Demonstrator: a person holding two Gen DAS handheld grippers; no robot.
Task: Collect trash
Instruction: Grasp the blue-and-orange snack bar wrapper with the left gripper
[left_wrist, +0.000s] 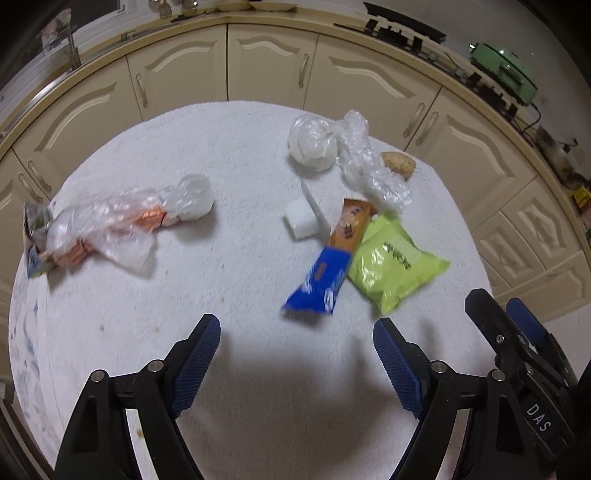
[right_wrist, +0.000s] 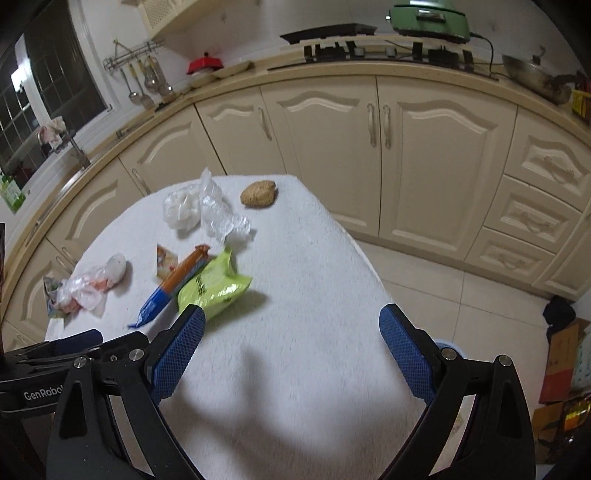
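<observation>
We're hovering both grippers wide open and empty, left gripper (left_wrist: 296, 345) nearer the blue wrapper (left_wrist: 319, 282) at 12 o'clock, long axis running 1-to-7.

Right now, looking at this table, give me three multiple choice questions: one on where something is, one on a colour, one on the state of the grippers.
1. Where does the green packet lie relative to the blue and orange wrapper?
A. touching it, on its right
B. far across the table
C. on the floor

2. What colour are the gripper pads?
A. red
B. blue
C. yellow

3. What are the left gripper and right gripper doing?
A. both shut on trash
B. one holds the packet
C. both open and empty

Answers: 1 A, the packet's edge meets the wrapper in the left wrist view. 2 B, the textured pads are blue. 3 C, both jaws are spread with nothing between them.
</observation>
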